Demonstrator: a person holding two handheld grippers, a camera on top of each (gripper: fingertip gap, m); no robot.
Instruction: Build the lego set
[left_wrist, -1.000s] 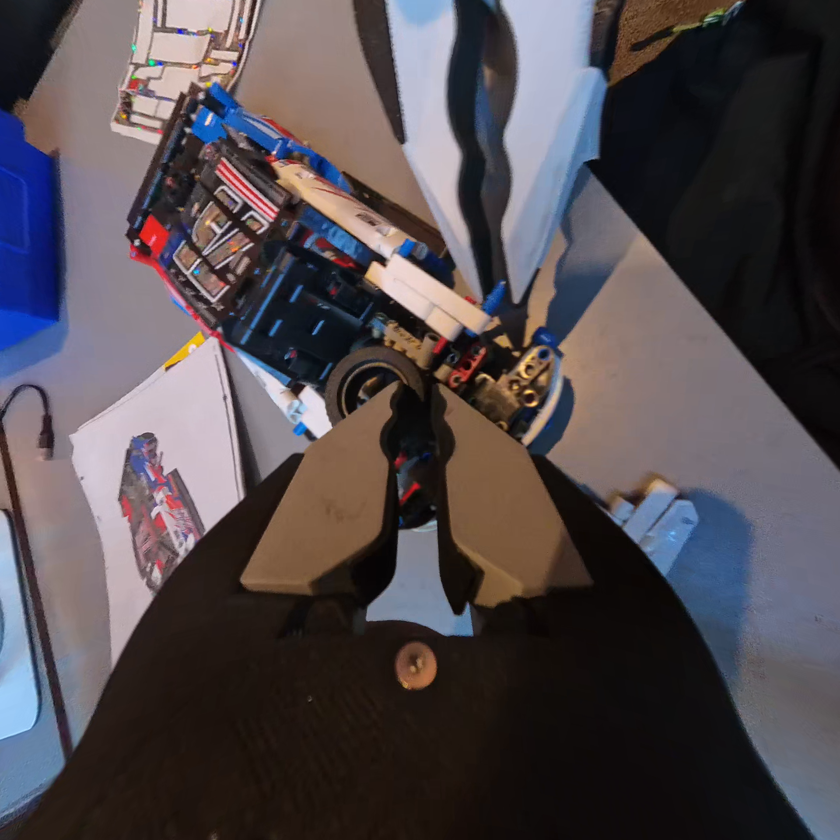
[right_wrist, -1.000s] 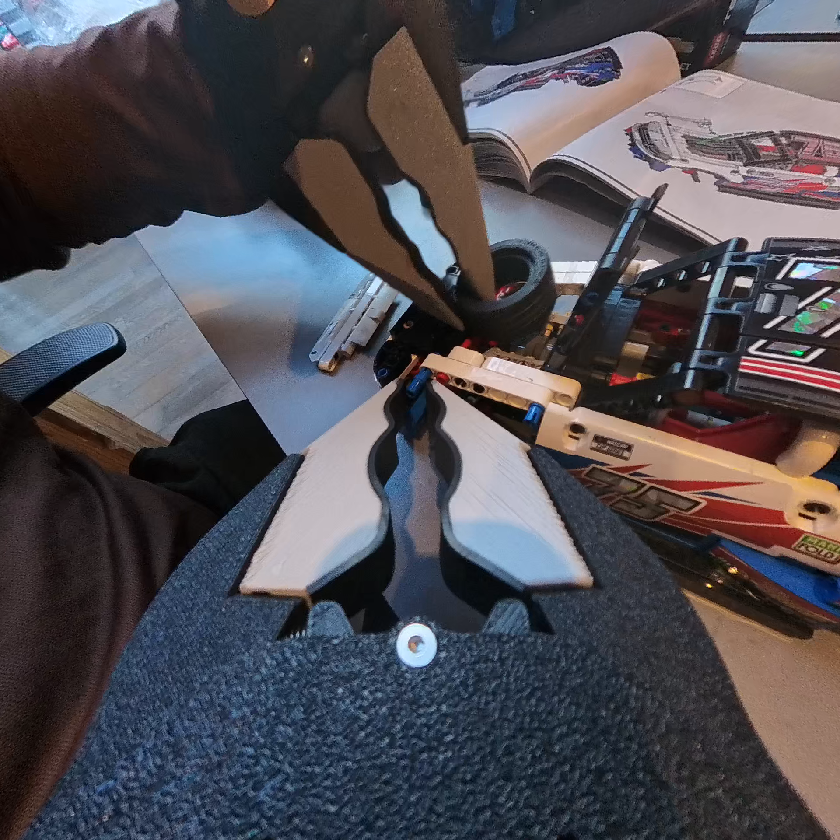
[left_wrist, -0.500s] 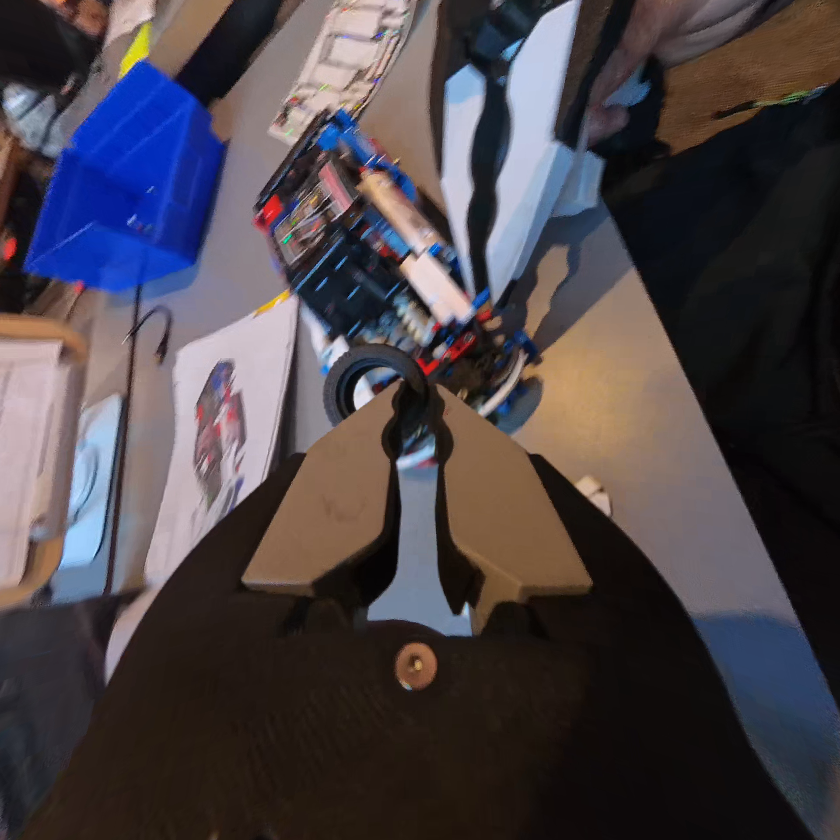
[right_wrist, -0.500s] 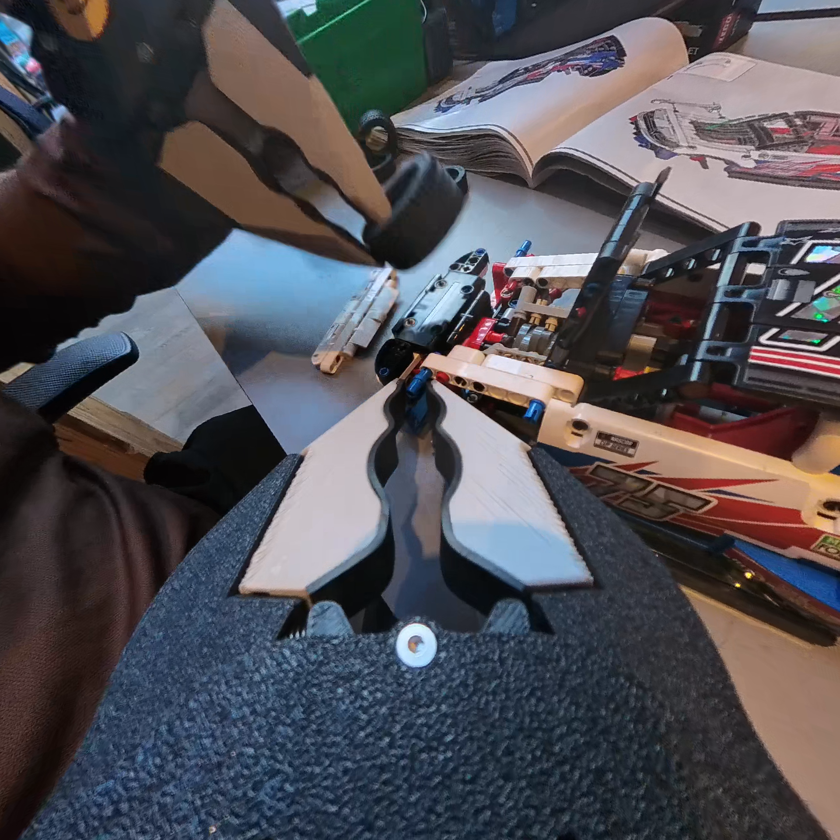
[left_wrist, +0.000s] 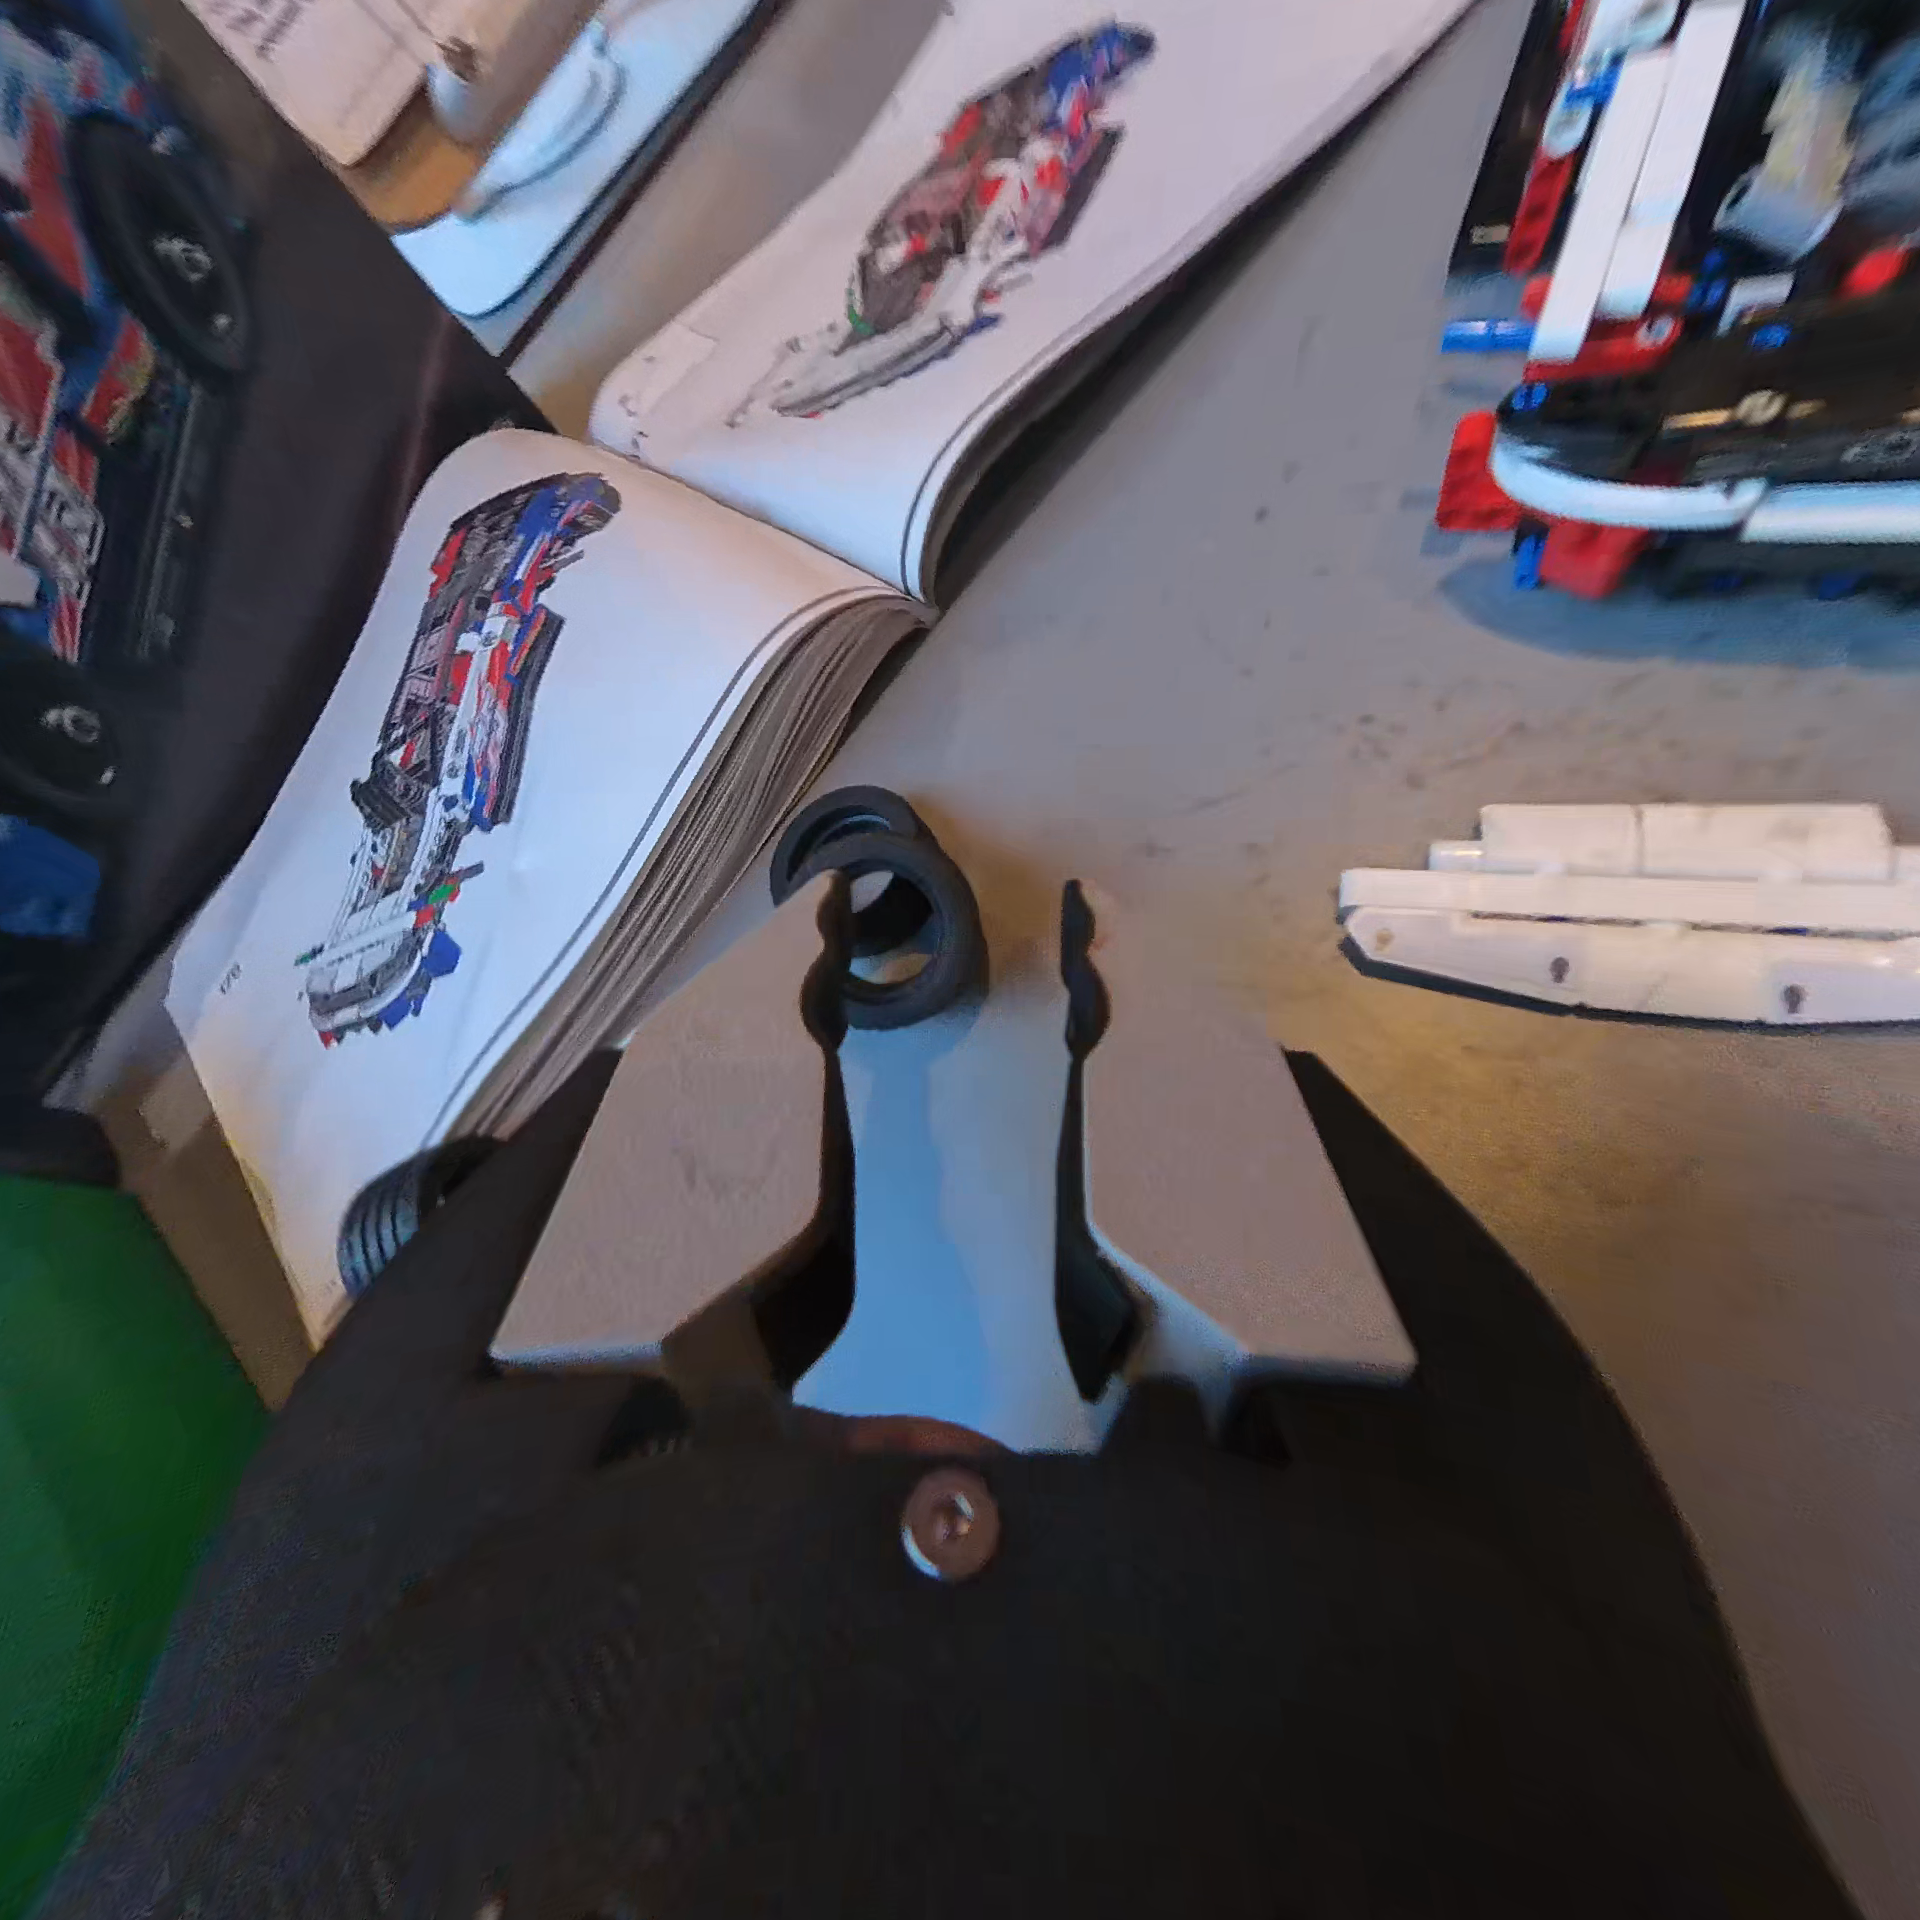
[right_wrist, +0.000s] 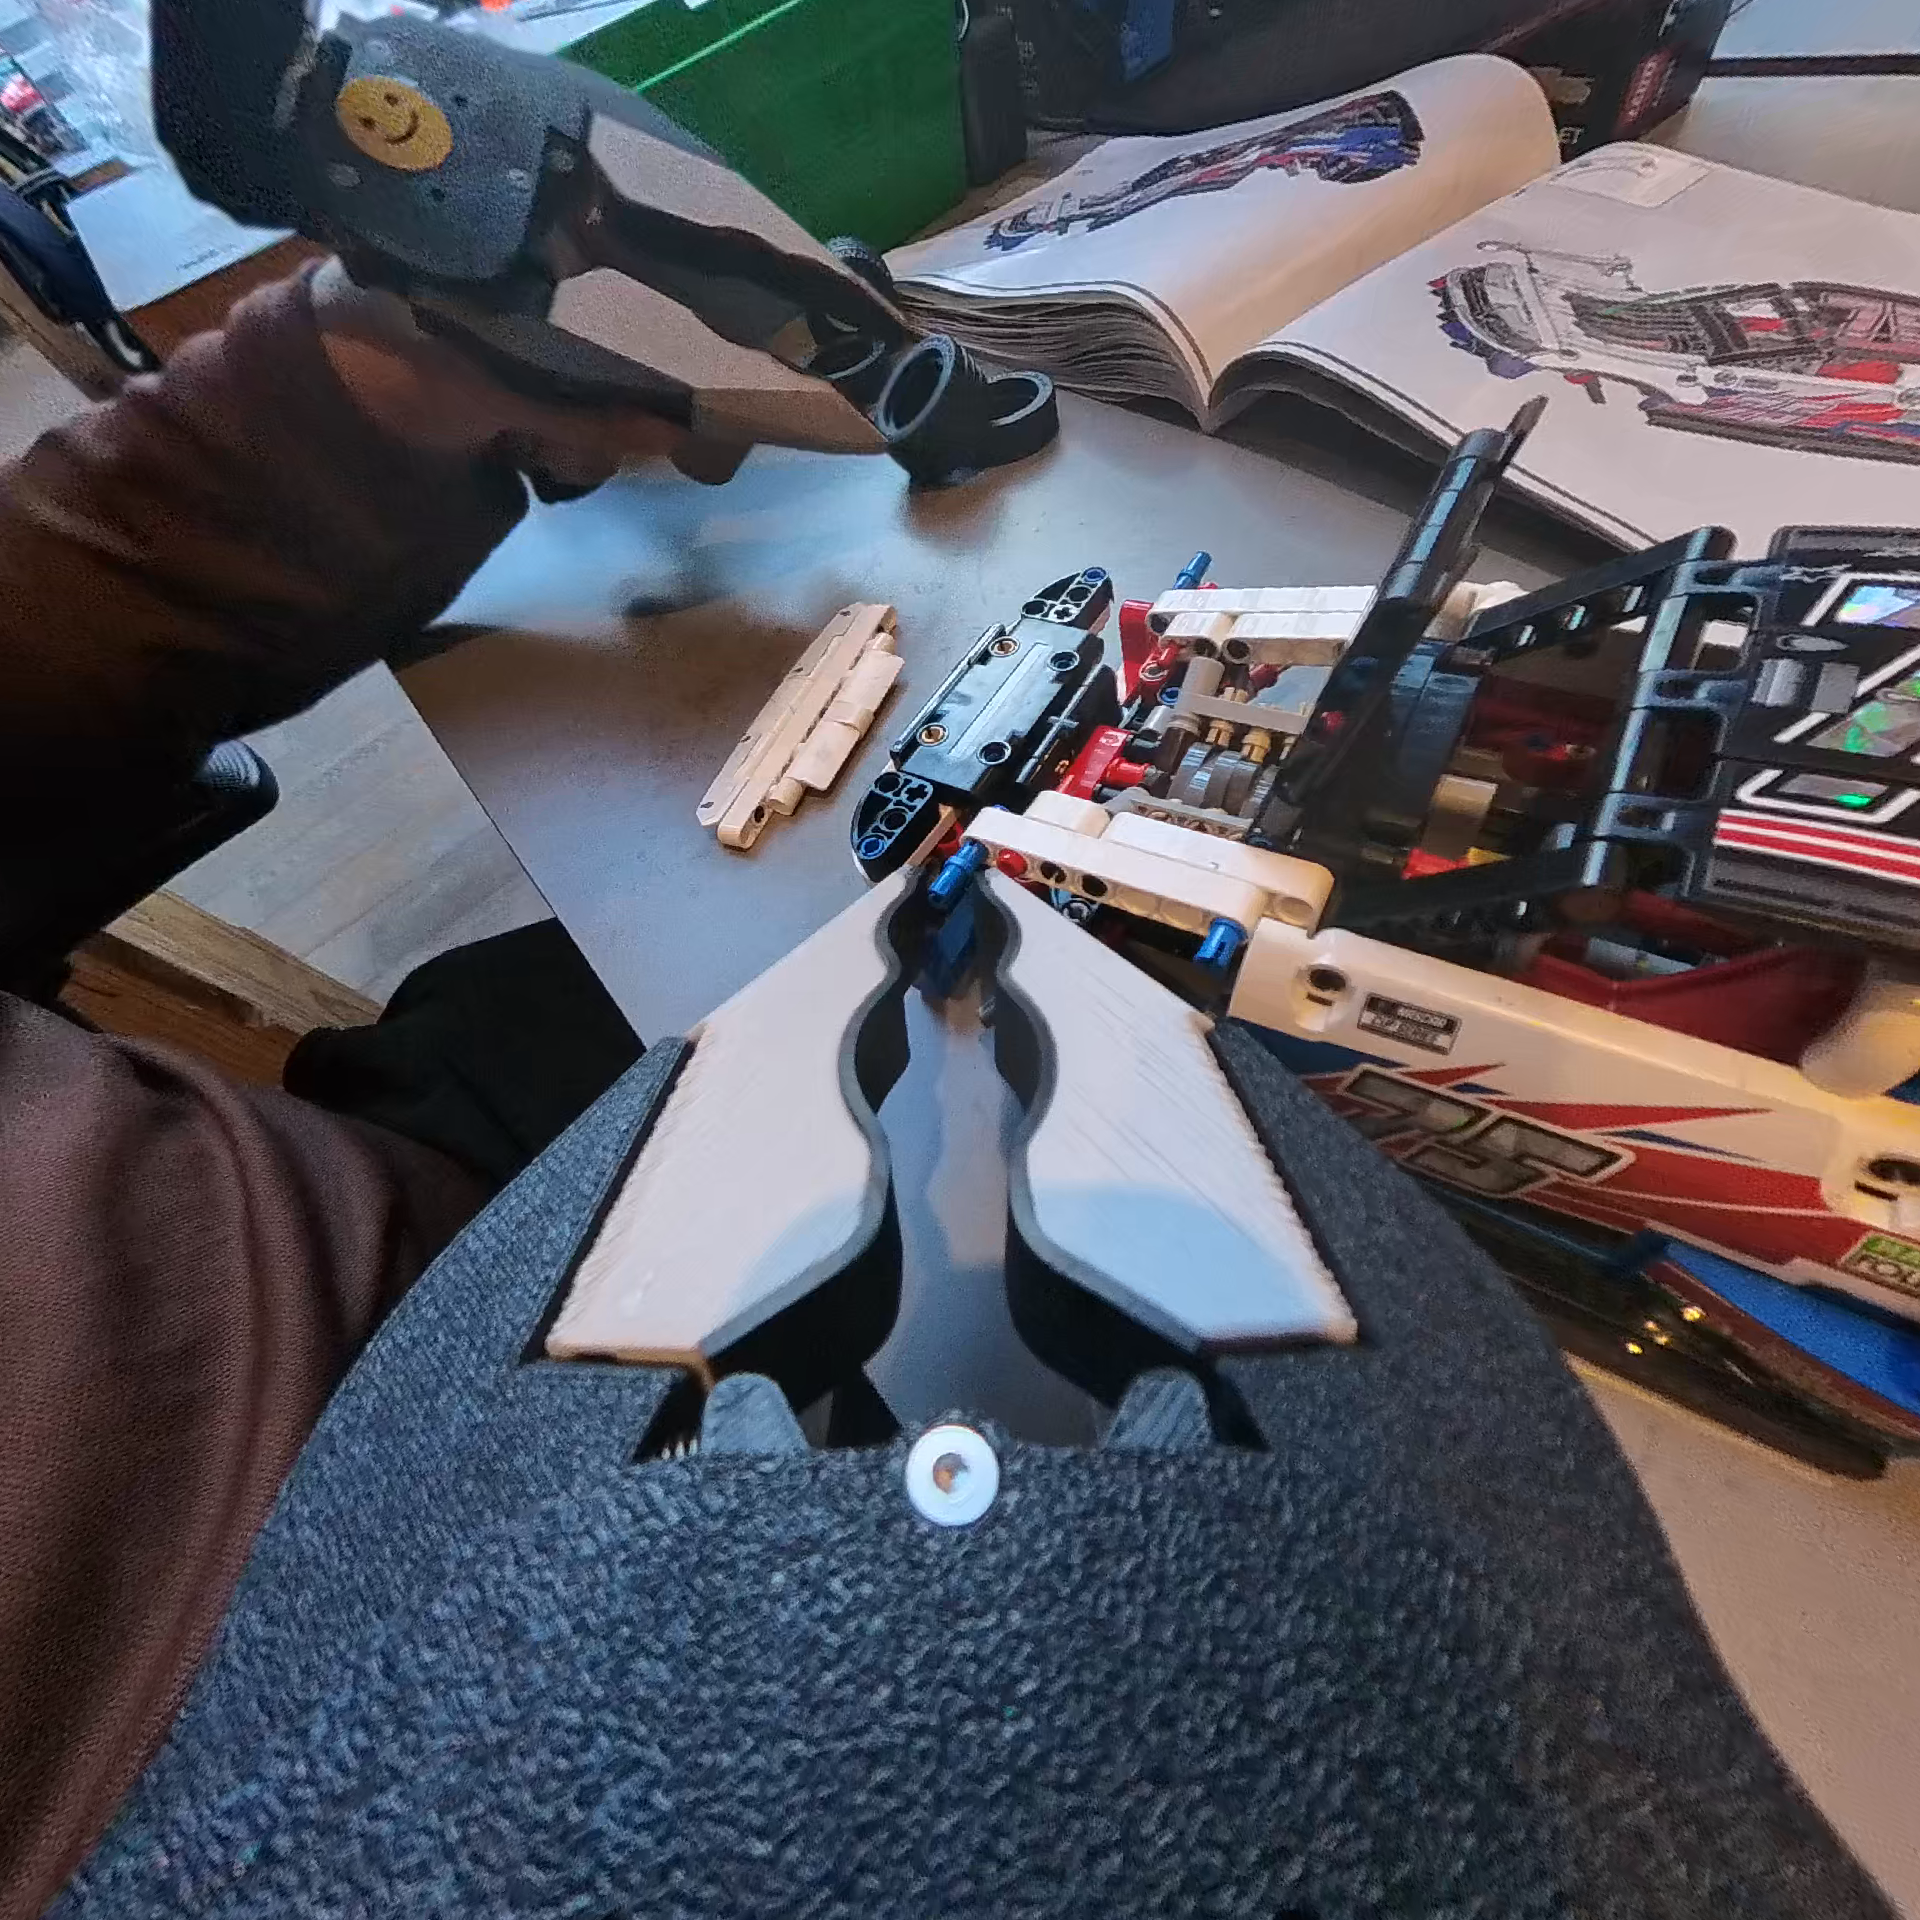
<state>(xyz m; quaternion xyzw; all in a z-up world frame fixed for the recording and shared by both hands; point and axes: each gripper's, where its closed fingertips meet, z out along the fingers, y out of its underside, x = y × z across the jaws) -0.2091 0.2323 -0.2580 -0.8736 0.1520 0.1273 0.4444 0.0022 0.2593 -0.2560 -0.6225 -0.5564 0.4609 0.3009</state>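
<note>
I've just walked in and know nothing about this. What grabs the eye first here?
The half-built red, white and blue lego car on the grey table, its front end gripped by the right gripper. Behind it lies an open instruction book. Beside the book, the open left gripper hovers at black tyres.

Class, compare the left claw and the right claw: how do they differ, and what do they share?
The left claw is open and empty, its tips beside a black tyre on the table. The right claw is shut on a blue piece of the car model. The left claw's fingers are tan; the right claw's fingers are white. Both have two wavy-edged fingers on a dark body.
</note>
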